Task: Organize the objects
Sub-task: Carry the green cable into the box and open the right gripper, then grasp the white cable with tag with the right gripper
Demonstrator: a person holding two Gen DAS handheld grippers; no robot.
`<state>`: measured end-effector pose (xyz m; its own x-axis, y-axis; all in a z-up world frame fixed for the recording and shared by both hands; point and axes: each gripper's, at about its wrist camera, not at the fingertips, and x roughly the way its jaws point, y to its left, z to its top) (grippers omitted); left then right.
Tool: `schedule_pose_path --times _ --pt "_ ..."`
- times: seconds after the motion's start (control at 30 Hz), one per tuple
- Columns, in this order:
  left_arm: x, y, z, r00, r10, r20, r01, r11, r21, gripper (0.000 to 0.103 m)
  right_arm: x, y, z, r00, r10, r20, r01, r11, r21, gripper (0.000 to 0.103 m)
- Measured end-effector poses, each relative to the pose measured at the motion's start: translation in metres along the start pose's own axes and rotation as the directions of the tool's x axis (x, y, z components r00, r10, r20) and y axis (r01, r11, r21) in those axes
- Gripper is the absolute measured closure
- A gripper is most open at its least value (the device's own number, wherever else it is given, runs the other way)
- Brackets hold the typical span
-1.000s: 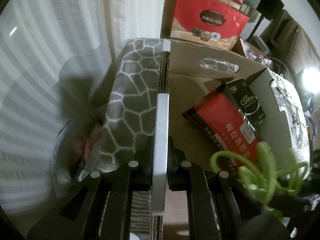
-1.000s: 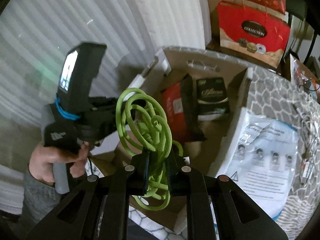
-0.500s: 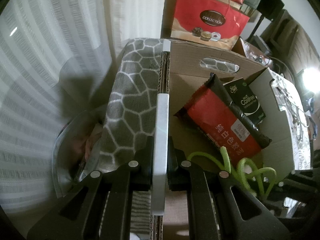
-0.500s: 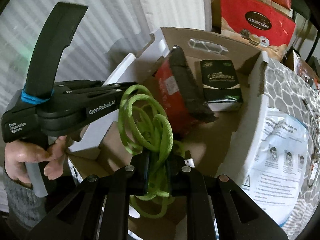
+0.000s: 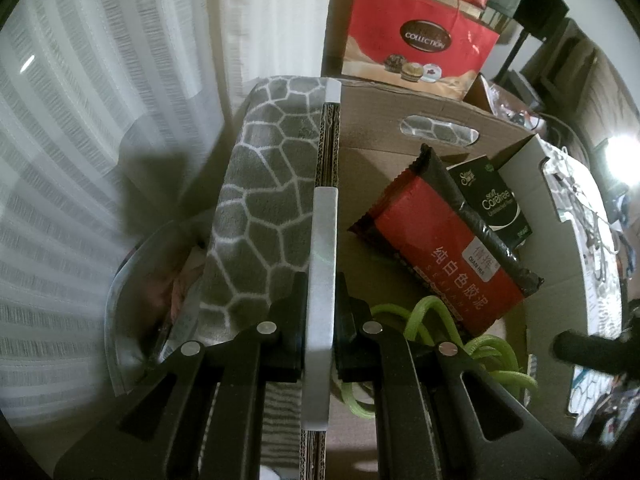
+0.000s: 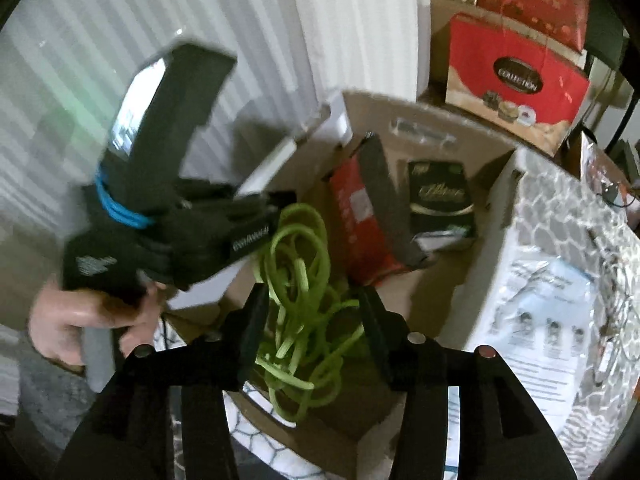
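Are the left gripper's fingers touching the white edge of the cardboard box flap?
Touching. The left wrist view shows the left gripper shut on the white flap edge.

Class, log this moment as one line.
left tongs: shut on box flap | right tongs: open | green cord: in box

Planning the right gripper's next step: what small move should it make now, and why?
Probably lift the right gripper straight up and away: its jaws stand open, and the green cord already lies in the cardboard box, whose flap the left gripper clamps.
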<state>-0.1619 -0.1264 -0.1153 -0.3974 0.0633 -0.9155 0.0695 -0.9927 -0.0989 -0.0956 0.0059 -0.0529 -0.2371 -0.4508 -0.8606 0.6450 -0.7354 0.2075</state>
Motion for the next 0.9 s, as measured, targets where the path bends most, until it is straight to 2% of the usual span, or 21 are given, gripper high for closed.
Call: schedule_pose_path --times 0.2,0.67,0.9 --pt "0.0 0.001 0.0 1.0 0.003 0.001 -0.003 1.0 0.003 0.093 -0.029 -0.024 0.004 0.999 -0.01 0.041 0.009 0.999 0.031 0.055" --pt "0.0 0.0 0.0 1.0 0.004 0.001 -0.004 1.0 0.003 0.093 -0.075 -0.132 -0.015 0.984 -0.159 0.076 0.141 0.969 0.202 0.055" --pt "0.0 0.0 -0.001 1.0 0.006 0.001 -0.006 1.0 0.005 0.093 -0.088 -0.19 -0.025 0.96 -0.272 0.062 0.243 0.926 0.29 0.045"
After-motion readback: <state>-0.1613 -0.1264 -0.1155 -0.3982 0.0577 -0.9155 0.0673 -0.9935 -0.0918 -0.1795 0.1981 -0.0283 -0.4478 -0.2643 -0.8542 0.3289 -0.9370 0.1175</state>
